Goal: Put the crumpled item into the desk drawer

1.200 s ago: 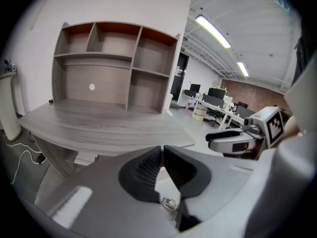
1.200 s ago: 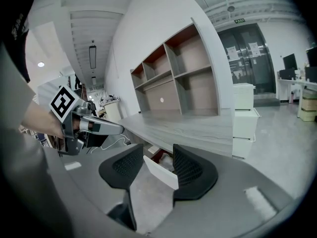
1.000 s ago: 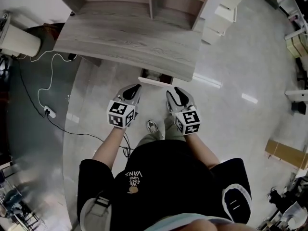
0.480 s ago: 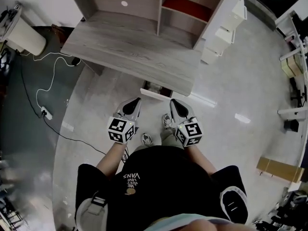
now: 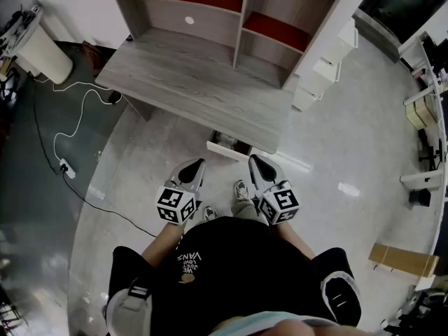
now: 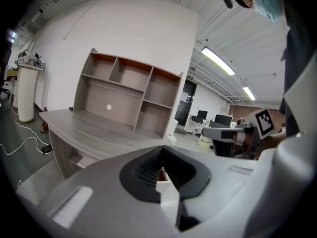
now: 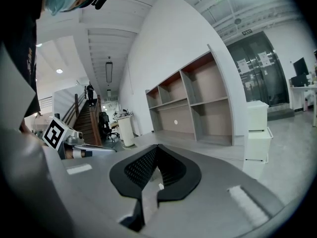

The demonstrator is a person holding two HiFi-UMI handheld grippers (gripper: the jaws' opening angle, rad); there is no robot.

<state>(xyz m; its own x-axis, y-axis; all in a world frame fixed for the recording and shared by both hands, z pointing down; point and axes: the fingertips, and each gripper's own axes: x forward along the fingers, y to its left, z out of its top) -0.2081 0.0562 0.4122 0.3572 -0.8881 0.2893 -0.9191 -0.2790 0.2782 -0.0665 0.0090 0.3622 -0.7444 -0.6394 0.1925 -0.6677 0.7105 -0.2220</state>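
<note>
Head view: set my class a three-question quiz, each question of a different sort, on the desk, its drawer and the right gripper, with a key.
1. True or false: the desk drawer stands pulled out a little from under the desk.
2. Multiple choice: the right gripper is (A) open wide, (B) shut with nothing held, (C) shut on a cup.
3. Fill in: in the head view, the white cylinder stands off the desk's ___ end.
Key: 1 true; 2 B; 3 left.
</note>
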